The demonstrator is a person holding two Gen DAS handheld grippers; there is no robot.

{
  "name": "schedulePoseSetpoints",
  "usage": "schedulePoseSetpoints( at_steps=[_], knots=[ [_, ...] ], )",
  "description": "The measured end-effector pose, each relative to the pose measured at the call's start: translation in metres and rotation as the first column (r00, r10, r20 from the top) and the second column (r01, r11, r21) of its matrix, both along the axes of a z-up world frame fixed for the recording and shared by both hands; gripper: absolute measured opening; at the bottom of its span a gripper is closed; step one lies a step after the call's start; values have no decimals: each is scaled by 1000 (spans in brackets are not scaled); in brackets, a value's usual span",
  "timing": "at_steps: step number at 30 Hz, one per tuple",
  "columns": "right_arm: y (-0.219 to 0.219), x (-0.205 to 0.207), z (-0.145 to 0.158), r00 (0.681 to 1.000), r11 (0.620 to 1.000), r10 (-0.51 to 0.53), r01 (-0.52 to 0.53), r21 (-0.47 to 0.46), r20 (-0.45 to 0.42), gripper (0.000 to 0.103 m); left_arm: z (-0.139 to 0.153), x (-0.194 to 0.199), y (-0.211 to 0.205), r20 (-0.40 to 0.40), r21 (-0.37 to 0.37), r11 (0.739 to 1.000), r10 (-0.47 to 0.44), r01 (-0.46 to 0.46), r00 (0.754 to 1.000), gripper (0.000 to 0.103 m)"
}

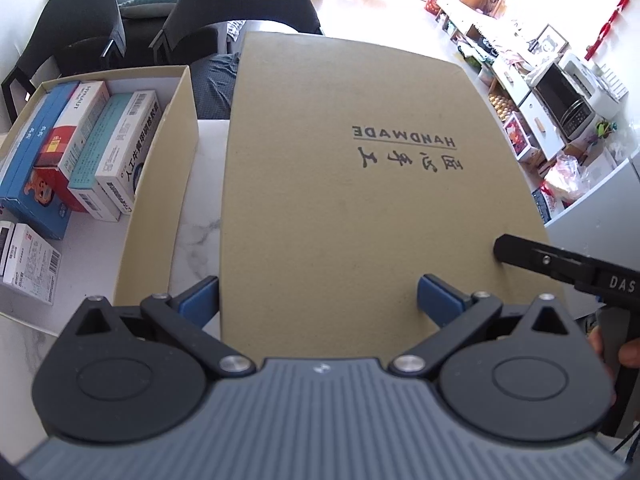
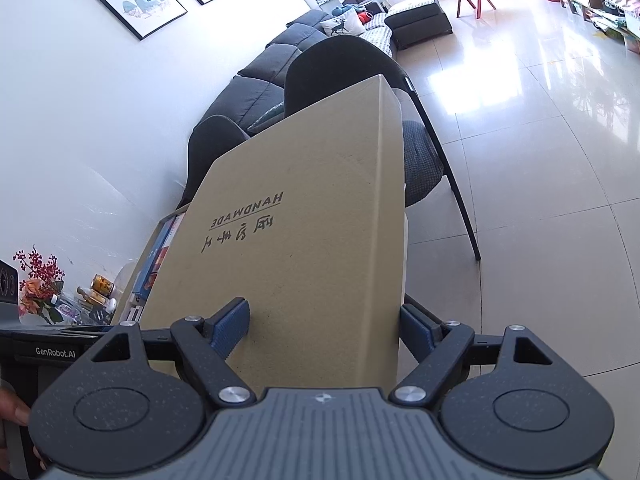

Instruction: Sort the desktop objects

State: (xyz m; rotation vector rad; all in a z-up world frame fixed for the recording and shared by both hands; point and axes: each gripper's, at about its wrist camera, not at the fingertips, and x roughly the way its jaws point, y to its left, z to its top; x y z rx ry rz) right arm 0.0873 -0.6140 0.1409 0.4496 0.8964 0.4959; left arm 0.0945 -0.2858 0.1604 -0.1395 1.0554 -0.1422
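Both claws, left claw (image 1: 319,296) and right claw (image 2: 324,326), clamp the lid's (image 1: 340,184) near corners. Stiff light cardboard, wide; edge grips suit.

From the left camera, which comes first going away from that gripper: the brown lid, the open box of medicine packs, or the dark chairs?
1. Brown lid: between the left gripper jaws, dead ahead.
2. Open box of medicine packs: on the table, to the left.
3. Dark chairs: beyond the table, upper left.
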Motion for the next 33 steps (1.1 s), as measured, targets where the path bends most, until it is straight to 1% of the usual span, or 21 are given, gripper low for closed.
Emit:
schedulePoseSetpoints(
  at_steps=[6, 9, 13, 15, 19, 22, 28, 33],
  knots=[
    [17, -5, 10, 999, 999, -30, 30, -11, 26, 83, 6, 5, 18, 16, -16, 999, -38, 38, 999, 103],
    [28, -11, 15, 996, 997, -74, 75, -19, 42, 83, 8, 11, 32, 16, -39, 996, -82, 83, 996, 103],
    [48, -21, 18, 991, 992, -126, 127, -23, 40, 83, 11, 16, 48, 12, -38, 989, -142, 142, 990, 103],
    [57, -26, 20, 987, 987, -154, 156, -27, 43, 83, 12, 19, 54, 7, -52, 985, -164, 164, 987, 103],
    [70, -35, 22, 977, 978, -208, 209, -23, 47, 83, 17, 22, 61, 23, -45, 977, -208, 209, 978, 103],
    [81, -35, 24, 973, 974, -225, 227, -18, 55, 83, 22, 23, 70, 35, -41, 973, -226, 227, 974, 103],
    [108, -29, 29, 971, 973, -225, 228, -26, 76, 83, 25, 23, 94, 50, -56, 974, -215, 218, 975, 103],
    [134, -23, 29, 977, 979, -200, 203, -35, 76, 83, 24, 21, 116, 48, -63, 980, -188, 191, 981, 103]
  ],
)
